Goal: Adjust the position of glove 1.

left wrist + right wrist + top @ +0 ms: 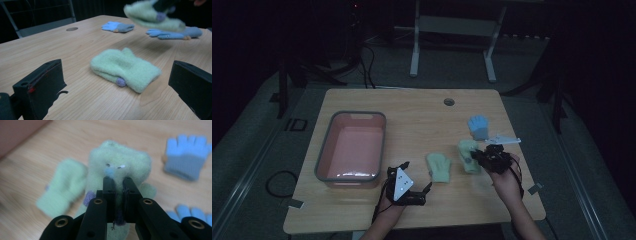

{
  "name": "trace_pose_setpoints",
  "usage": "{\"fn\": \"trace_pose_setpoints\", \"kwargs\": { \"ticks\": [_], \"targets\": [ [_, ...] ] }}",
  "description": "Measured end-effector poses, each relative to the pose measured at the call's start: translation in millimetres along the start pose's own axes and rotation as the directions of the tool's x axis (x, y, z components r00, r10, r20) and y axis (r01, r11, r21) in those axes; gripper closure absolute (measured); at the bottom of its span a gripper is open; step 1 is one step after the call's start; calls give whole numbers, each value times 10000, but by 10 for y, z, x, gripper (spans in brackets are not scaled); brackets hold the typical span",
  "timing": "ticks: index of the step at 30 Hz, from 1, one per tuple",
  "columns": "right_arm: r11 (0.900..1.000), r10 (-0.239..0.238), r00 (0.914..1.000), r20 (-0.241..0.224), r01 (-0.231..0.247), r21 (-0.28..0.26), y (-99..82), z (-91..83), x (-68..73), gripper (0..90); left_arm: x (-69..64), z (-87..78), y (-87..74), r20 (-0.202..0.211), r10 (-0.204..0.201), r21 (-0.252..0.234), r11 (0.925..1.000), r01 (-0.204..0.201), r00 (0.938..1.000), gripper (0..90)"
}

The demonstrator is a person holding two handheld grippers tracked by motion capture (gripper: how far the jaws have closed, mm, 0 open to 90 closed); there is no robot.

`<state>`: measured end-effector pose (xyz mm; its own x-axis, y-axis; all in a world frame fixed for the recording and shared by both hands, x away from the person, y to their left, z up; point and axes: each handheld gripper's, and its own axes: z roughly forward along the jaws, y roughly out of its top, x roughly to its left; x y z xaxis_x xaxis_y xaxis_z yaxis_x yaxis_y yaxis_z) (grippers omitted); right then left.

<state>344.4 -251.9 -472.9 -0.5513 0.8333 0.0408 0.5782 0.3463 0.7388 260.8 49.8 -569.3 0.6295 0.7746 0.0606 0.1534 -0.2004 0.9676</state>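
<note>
A pale green mitten hangs off the wooden table, pinched between the jaws of my right gripper, which is shut on it; from above, that gripper holds the mitten right of centre. The matching green mitten lies flat on the table, directly in front of my left gripper. That left gripper stands open, its jaws wide apart with the lying mitten beyond them and the lifted mitten above. One blue glove lies farther back, and a second blue glove lies beside it.
A pink basin with a grey rim stands on the left half of the table, with nothing inside. A round cable hole sits near the far edge. Bare wood stretches between the basin and the mittens. The room around is dark.
</note>
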Motion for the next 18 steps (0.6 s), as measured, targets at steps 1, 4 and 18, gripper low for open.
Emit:
{"fn": "trace_pose_setpoints", "kwargs": {
  "ticks": [1,4,18],
  "targets": [
    [10000,-21,10000,-40,20,-78,49,-21,49,831,3,-1,-1,2,-50,-20,10000,50,10000,4],
    [9985,-323,9994,-128,317,-442,177,-60,208,833,6,-4,-2,19,-38,-36,10000,38,10000,4],
    [9998,-191,9993,-323,190,-32,271,265,837,833,1,-7,-3,2,35,-54,10000,-35,10000,4]
  ]
}}
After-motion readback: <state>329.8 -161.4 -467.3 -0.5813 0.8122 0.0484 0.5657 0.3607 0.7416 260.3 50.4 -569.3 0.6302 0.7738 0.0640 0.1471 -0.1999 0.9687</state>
